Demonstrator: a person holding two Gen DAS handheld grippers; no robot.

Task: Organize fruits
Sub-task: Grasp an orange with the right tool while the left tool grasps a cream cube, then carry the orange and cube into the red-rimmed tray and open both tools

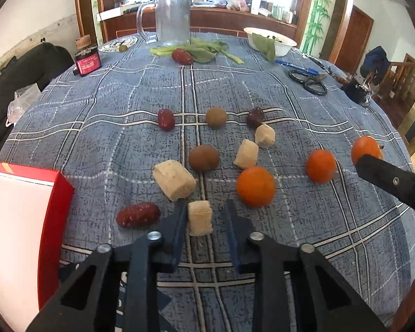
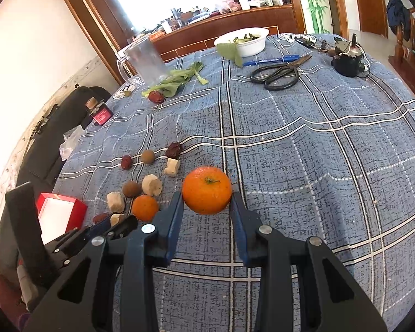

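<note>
Left hand-held gripper (image 1: 206, 218) open, jaws straddling a pale fruit chunk (image 1: 199, 221) on the tabletop (image 1: 290, 249); left finger touching or just beside it, right finger clear. Chunk dead ahead, long axis roughly along the fingers. Red box (image 1: 55, 193) lies to its left, likely the drop spot. Right hand-held gripper (image 2: 207, 207) has its jaws against both sides of a tangerine (image 2: 206, 189), looks gripped. Left is nearer the box.

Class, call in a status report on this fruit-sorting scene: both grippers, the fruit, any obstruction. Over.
Left gripper open around pale fruit chunk. Right gripper brackets an orange, grip unconfirmed. Red box open at left. Nothing blocking.
</note>
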